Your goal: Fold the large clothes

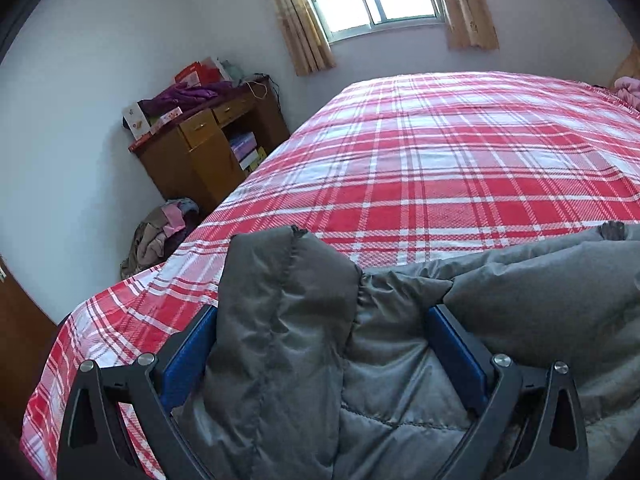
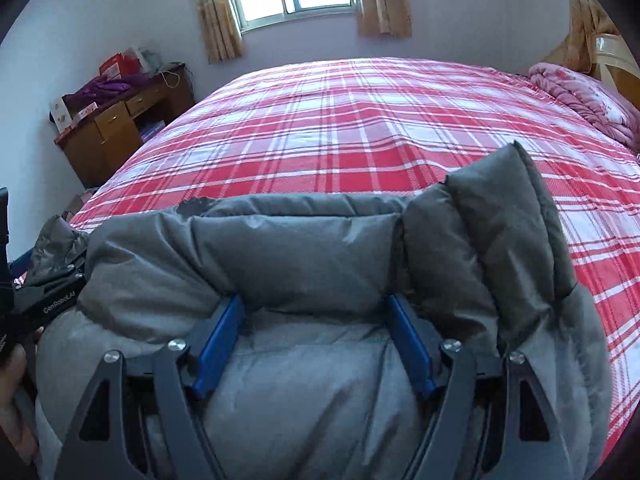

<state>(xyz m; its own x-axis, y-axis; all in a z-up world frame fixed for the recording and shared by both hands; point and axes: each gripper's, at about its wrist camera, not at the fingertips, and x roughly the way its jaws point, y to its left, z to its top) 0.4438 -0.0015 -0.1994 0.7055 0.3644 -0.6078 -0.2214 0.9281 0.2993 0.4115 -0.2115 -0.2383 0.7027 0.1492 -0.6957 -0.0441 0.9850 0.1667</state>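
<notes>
A grey padded jacket (image 1: pixel 520 300) lies bunched at the near edge of the bed, with a puffy fold standing up on its left side. My left gripper (image 1: pixel 322 310) is open with its jaws very wide, and that fold fills the gap between the blue pads (image 1: pixel 188 360). In the right wrist view the jacket (image 2: pixel 300 248) spreads across the foreground. My right gripper (image 2: pixel 315 298) is open over it, fingertips tucked under a padded roll, pads not pressing. The left gripper's body (image 2: pixel 44 300) shows at the left edge, with a hand (image 2: pixel 12 368) below it.
The red and white plaid bed (image 1: pixel 440 160) stretches far ahead. A wooden desk (image 1: pixel 200 148) piled with boxes and purple cloth stands left of it, with a heap of clothes (image 1: pixel 160 236) on the floor. A pink quilt (image 2: pixel 580 96) lies at the far right.
</notes>
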